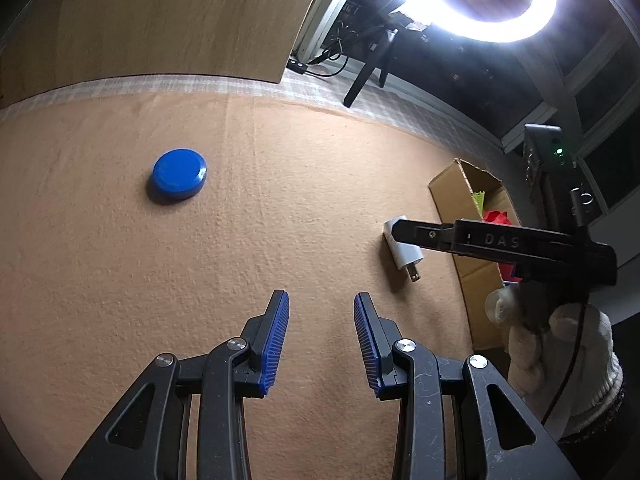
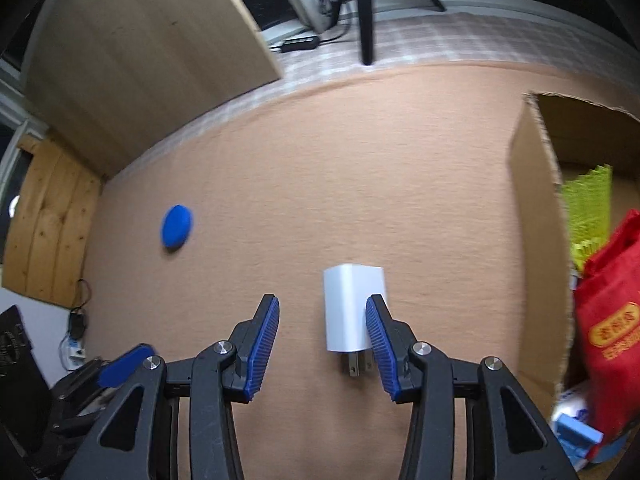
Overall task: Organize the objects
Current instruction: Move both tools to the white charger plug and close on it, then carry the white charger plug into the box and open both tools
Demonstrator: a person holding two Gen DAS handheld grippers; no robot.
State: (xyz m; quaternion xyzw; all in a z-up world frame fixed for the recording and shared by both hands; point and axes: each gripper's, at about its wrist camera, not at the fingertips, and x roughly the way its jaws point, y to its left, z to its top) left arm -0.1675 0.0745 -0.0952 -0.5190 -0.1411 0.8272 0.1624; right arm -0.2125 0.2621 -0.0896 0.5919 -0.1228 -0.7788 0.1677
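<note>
Your right hand-held gripper [image 2: 322, 344] hovers open over the small white plastic plug charger [image 2: 349, 312]; it looks light, rigid, slick, so pinch its flat sides.

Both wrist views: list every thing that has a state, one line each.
Left gripper: jaws open, empty, over bare cloth.
Right gripper: jaws open, above the charger, not gripping it.
Charger: lying flat on the cloth, prongs toward the right gripper.
Blue lid: flat on the cloth, alone.
Box: open, with red bag inside.
Ring light: on.
</note>
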